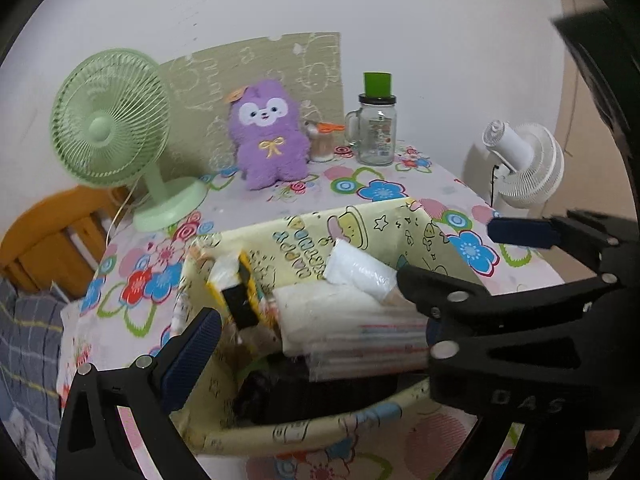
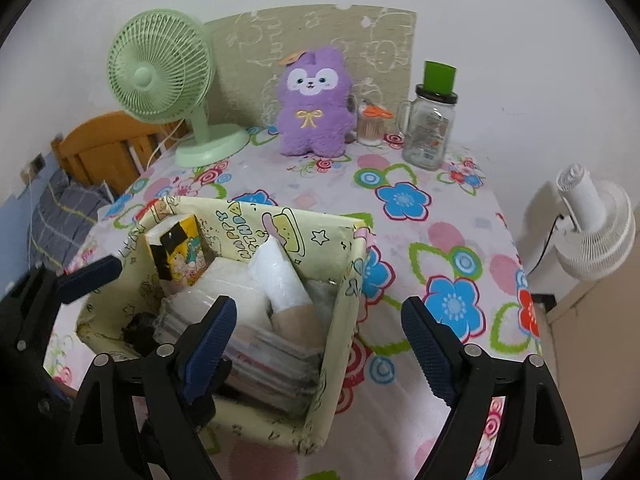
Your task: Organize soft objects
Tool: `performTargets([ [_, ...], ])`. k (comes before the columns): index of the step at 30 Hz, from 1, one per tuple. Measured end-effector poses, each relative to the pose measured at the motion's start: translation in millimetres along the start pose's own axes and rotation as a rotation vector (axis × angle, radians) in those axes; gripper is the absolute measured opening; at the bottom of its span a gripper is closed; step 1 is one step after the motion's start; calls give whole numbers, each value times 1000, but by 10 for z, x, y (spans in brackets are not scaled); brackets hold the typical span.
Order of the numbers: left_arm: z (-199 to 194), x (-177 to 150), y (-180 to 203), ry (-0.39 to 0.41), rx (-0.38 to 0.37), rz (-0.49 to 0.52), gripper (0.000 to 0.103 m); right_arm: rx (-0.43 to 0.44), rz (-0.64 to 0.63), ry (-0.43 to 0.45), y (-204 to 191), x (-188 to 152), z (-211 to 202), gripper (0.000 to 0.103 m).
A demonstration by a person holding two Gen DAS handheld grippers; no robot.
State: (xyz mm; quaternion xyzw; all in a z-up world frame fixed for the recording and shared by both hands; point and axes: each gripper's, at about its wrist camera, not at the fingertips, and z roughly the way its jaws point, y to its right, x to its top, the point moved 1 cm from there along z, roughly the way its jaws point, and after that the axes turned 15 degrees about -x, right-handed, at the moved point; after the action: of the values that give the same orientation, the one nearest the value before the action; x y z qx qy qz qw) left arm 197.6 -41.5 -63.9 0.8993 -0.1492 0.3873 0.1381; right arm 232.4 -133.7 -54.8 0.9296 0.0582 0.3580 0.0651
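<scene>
A pale yellow cartoon-print fabric box (image 1: 404, 220) (image 2: 344, 280) sits on the flowered table, holding a yellow tissue pack (image 2: 176, 252), flat plastic-wrapped packs (image 1: 352, 320) (image 2: 256, 344) and a white wrapped roll (image 1: 356, 268) (image 2: 280, 276). A purple plush toy (image 1: 268, 136) (image 2: 312, 108) sits upright at the table's back. My right gripper (image 2: 320, 340) is open, its jaws straddling the box's right wall. My left gripper (image 1: 320, 344) is open over the box; its left finger (image 1: 192, 356) shows, and the right gripper crosses in front of it.
A green desk fan (image 1: 112, 128) (image 2: 164, 76) stands back left. A glass mug jar with green lid (image 1: 376, 128) (image 2: 432, 120) and a small toothpick holder (image 2: 370, 128) stand back right. A white fan (image 2: 592, 224) stands off the right edge, a wooden bed frame (image 2: 104, 148) left.
</scene>
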Motion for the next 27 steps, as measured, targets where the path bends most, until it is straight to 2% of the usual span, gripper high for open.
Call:
performTargets([
  [12,-276,-155,42,28,24,-56,103,-15,46,28,-1,-203,-322,89],
  [17,-385,-219,47,41,56,-79,103,-87,89,79,25,-279,-529,89],
  [27,-627,-295,163,76,63,-94,103,-101,137,128,102,-444,-876,89],
])
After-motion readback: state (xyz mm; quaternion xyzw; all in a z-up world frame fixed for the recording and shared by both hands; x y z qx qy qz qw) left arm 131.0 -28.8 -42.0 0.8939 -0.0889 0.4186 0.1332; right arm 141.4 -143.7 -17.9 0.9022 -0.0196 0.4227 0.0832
